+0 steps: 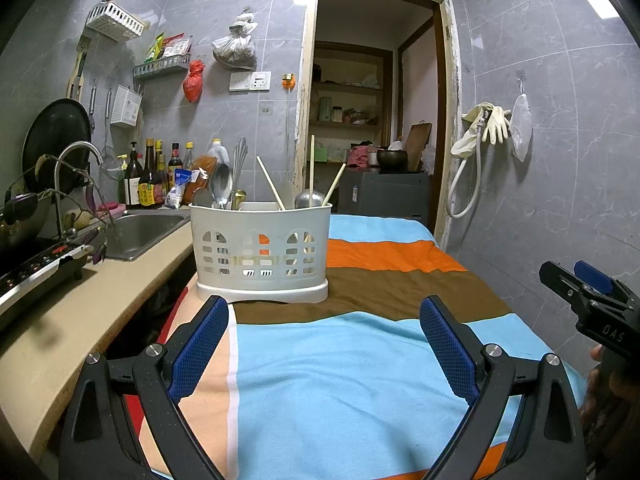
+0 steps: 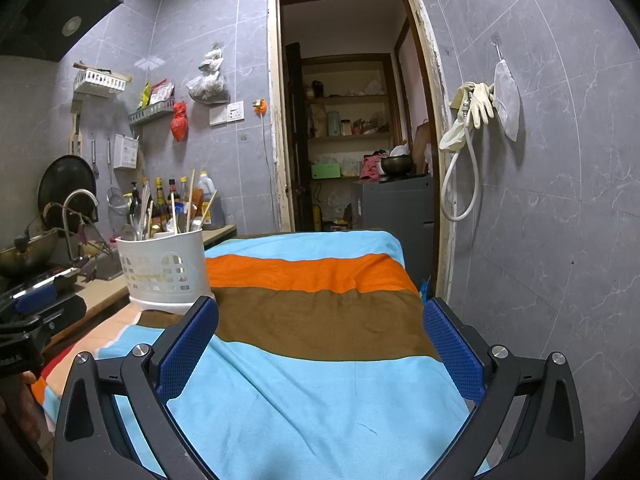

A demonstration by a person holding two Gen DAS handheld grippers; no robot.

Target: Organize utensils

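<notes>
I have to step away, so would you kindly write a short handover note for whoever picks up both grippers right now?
Left gripper: open, empty, aimed at the white utensil caddy straight ahead.
Right gripper: open, empty, over the striped cloth, with the caddy off to its left.
Things: the caddy stands at the cloth's left edge beside the counter. It holds spoons, chopsticks and a ladle.
Done: no utensils lie loose on the cloth; everything visible is in the caddy.
Left: I cannot tell whether sorting inside the caddy remains; check the compartments before grasping.
</notes>
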